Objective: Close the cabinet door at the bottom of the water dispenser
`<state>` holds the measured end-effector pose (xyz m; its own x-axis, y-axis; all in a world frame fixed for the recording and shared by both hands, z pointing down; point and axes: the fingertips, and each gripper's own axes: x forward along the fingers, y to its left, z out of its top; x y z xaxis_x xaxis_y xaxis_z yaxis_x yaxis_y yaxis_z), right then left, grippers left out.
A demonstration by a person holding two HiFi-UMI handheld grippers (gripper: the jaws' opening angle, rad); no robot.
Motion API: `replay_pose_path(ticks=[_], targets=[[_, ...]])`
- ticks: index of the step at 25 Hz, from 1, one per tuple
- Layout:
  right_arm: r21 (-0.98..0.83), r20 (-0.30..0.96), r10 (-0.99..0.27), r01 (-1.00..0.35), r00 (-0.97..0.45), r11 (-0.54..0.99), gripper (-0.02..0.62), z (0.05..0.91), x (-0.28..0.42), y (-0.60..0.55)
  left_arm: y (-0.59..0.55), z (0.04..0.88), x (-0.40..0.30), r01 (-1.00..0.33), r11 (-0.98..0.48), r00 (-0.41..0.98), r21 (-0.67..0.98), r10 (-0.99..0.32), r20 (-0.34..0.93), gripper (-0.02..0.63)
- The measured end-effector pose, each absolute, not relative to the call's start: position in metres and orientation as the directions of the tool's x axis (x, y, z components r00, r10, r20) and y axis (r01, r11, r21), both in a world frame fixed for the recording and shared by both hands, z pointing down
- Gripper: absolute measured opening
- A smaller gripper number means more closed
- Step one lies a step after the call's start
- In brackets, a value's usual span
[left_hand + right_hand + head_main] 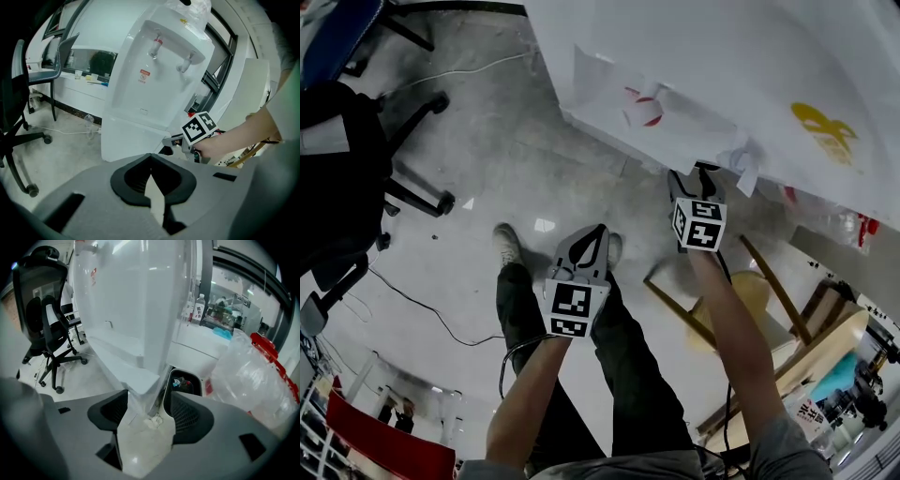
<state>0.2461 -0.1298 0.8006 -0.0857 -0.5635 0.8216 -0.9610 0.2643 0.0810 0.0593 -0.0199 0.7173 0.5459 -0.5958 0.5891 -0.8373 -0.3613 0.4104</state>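
One bin (200, 380) beside water dispenser (131, 296), scraps (179, 382) inside

Your white plastic water dispenser (140, 89) stands upright on the floor. Its white bottom cabinet door (131, 138) sits close against the body, seemingly shut.

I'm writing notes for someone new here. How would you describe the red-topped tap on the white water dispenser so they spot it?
Find the white plastic water dispenser on the grey floor. In the recess near its top hang two taps. The red-topped tap is the left one seen from the front, above a small red-printed sticker; its neighbour shows no red.
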Motion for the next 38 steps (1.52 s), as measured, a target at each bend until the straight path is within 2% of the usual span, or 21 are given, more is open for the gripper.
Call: replay_pose_path(ticks=[5,15,25,38], targets=[[0.084,0.812,-0.581,-0.977,-0.048,0.198,0.272,0.798,0.259,-0.151,-0.018,0.717,0.060,-0.840,-0.353,0.542,0.413,-0.599,0.589,0.008],[0.100,0.807,-0.589,-0.976,-0.033,0.191,0.272,0.796,0.259,-0.157,-0.015,0.718,0.055,-0.840,-0.346,0.541,0.419,-0.598,0.592,0.008],[0.054,0.803,-0.593,-0.984,-0.060,0.173,0.270,0.784,0.230,-0.121,-0.017,0.701,0.041,-0.830,-0.386,0.557,0.403,-0.589,0.585,0.008],[0.027,0.692,-0.705,-0.971,-0.152,0.236,0.096,0.660,0.160,-0.097,-0.036,0.610,0.021,-0.802,-0.483,0.595,0.352,-0.593,0.543,0.008]])
